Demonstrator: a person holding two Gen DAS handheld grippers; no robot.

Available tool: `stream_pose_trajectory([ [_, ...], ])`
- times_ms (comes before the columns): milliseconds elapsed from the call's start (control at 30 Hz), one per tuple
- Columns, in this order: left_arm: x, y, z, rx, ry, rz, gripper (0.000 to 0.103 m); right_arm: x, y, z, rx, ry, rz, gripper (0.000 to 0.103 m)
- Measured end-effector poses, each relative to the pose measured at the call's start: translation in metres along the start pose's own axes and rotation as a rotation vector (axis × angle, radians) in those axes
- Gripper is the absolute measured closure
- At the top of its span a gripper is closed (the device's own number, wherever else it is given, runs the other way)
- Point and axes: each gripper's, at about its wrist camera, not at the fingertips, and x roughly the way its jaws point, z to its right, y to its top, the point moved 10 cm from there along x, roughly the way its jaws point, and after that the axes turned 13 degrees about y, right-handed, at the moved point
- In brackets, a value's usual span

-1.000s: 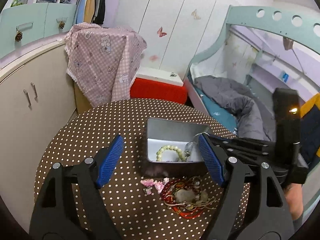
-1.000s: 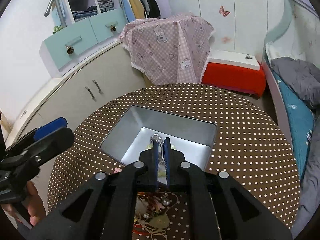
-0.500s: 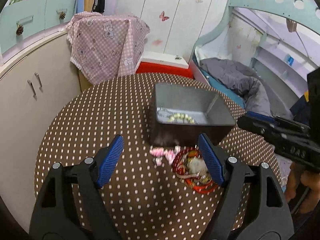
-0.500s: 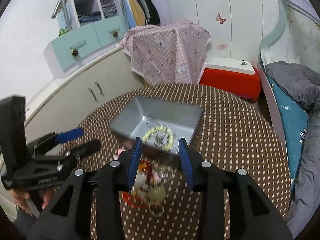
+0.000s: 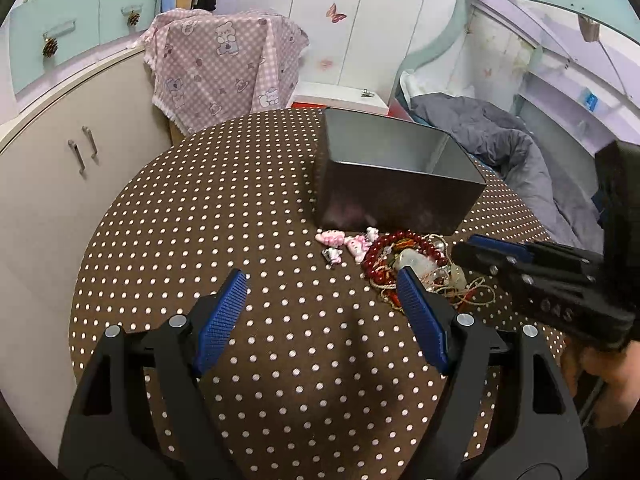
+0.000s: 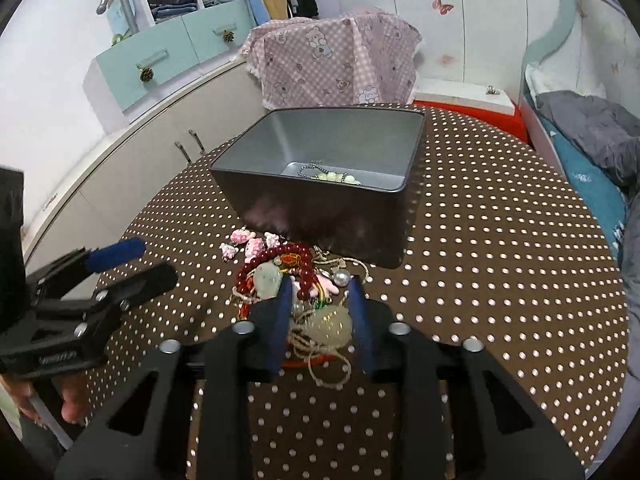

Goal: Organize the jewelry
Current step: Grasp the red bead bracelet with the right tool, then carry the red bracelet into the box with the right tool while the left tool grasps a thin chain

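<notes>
A grey metal tin (image 5: 394,190) stands on the round dotted table (image 5: 224,208); it also shows in the right wrist view (image 6: 332,208), holding a pale bead bracelet (image 6: 336,177) and a silver chain. In front of it lies a tangled jewelry pile (image 6: 296,284) with red beads (image 5: 384,248), pale stone pendants and cords, plus small pink charms (image 5: 340,240). My right gripper (image 6: 320,300) is open, its jaws on either side of a pale pendant (image 6: 330,322) in the pile. My left gripper (image 5: 320,304) is open and empty above the table, just left of the pile.
A beige cabinet (image 5: 60,168) curves round the table's left. A pink checked cloth (image 5: 228,64) covers something behind the table, beside a red box (image 6: 464,100). A bed with a grey blanket (image 5: 492,136) lies to the right.
My right gripper released the silver chain into the tin, opened, pulled back and came down over the jewelry pile. My left gripper drew back from the tin and stayed open.
</notes>
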Motion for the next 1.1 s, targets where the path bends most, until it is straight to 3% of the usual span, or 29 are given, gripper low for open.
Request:
stream_pose_trajectory([
  [267,-0.003,-0.002,-0.008,-0.011,0.003,0.000,0.027,0.021,0.001,-0.001,-0.011,0.001,-0.057,0.086],
  [367,-0.003,-0.003,-0.009,-0.016,0.001,-0.003,0.027,0.022,-0.002,-0.001,-0.019,0.002,-0.074,0.096],
  [433,-0.004,-0.004,-0.008,-0.014,0.000,-0.005,0.027,0.019,-0.005,-0.005,-0.034,-0.004,-0.075,0.097],
  [567,-0.003,-0.006,-0.011,-0.015,-0.003,-0.010,0.027,0.005,-0.017,-0.022,-0.030,0.077,-0.062,0.097],
  [833,-0.009,-0.007,-0.015,-0.030,-0.012,-0.010,0.027,-0.049,-0.016,-0.065,-0.038,0.207,0.062,0.097],
  [1100,-0.022,-0.013,0.008,0.044,-0.066,0.011,0.027,-0.086,0.006,-0.073,-0.079,0.178,0.162,0.097],
])
